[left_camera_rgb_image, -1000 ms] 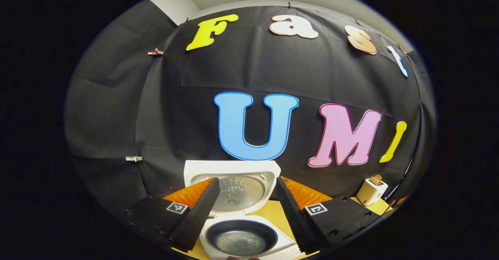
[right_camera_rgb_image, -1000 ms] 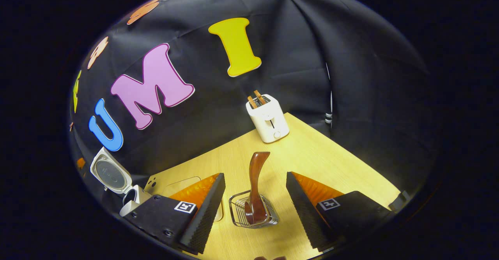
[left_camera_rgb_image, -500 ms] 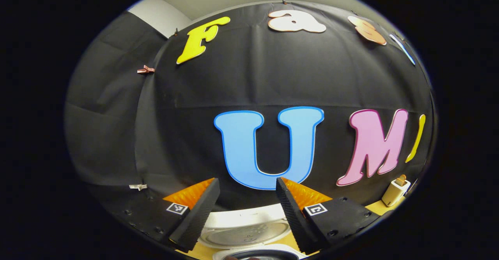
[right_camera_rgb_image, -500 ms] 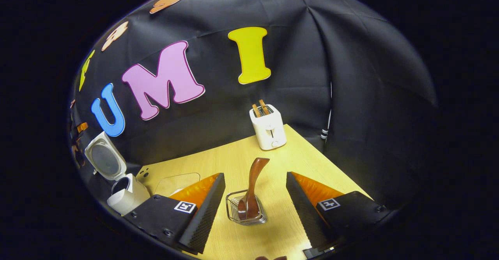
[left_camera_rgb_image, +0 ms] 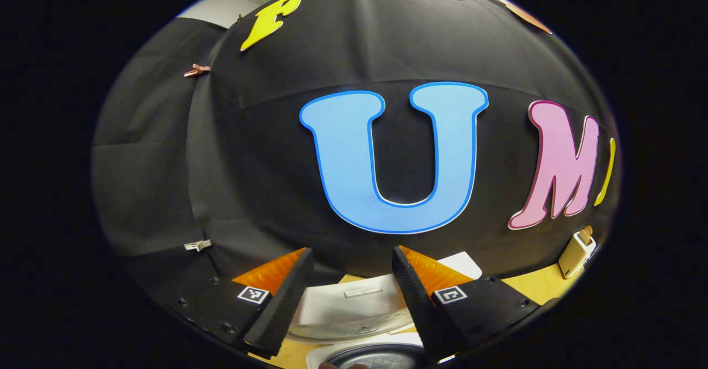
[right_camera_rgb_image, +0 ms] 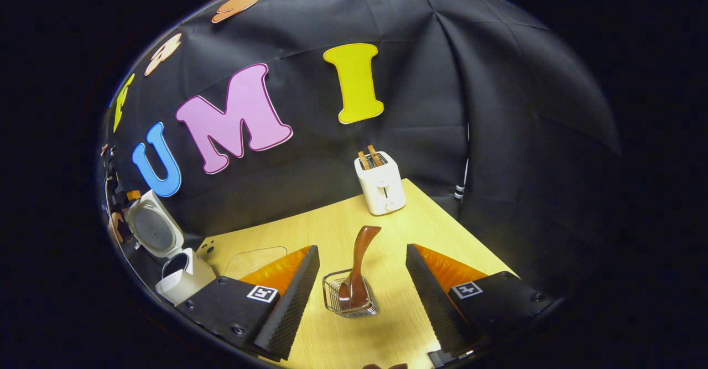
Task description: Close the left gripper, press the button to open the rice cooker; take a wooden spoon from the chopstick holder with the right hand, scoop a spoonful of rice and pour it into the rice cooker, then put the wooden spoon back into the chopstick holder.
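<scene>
The white rice cooker [right_camera_rgb_image: 185, 275] stands at the table's left end with its lid [right_camera_rgb_image: 152, 229] swung up. In the left gripper view that lid [left_camera_rgb_image: 354, 305] lies just below my open left gripper [left_camera_rgb_image: 349, 255], and the dark inner pot [left_camera_rgb_image: 381, 356] peeks in at the bottom edge. A brown wooden spoon [right_camera_rgb_image: 360, 264] stands bowl-down in the wire chopstick holder [right_camera_rgb_image: 338, 302]. My right gripper [right_camera_rgb_image: 362, 250] hangs open in front of the holder, the spoon framed between its fingers and untouched. The left gripper and the hand holding it [right_camera_rgb_image: 119, 214] hover by the cooker lid.
A white toaster [right_camera_rgb_image: 379, 181] with two slices in it stands at the back of the wooden table [right_camera_rgb_image: 442, 225], and it sits far right in the left gripper view [left_camera_rgb_image: 575, 247]. A clear shallow container [right_camera_rgb_image: 254, 259] lies between cooker and holder. Black cloth walls close in the table.
The left gripper has risen and tipped up toward the wall, so the cooker has dropped to the view's bottom edge. The right gripper has drawn back slightly from the holder; the spoon stays put.
</scene>
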Tool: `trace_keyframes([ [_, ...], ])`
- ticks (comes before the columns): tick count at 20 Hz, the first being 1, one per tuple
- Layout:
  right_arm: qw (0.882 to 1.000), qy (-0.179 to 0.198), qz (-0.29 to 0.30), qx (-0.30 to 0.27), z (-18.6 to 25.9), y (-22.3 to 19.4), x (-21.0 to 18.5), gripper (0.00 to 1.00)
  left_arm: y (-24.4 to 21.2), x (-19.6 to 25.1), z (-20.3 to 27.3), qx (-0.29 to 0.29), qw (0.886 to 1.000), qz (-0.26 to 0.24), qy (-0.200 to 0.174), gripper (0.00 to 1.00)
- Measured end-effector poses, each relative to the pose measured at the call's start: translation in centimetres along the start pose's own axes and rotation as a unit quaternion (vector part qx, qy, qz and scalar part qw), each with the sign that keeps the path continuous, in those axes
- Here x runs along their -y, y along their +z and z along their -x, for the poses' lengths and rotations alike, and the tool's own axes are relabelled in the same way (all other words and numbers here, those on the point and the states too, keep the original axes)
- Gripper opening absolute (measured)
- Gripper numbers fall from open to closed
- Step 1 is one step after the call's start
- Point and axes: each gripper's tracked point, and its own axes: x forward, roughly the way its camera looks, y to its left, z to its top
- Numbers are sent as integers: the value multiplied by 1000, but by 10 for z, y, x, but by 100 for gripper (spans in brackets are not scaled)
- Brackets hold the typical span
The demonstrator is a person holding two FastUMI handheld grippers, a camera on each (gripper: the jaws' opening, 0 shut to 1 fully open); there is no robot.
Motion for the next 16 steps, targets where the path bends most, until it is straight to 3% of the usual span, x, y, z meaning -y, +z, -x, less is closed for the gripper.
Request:
trace_keyframes([
  [9,1000,20,-2,1,-1,0,-15,98,-30,23,74,-5,999,11,-41,93],
  [16,999,34,10,-3,-10,6,-23,98,-97,47,140,-68,994,31,-79,93],
])
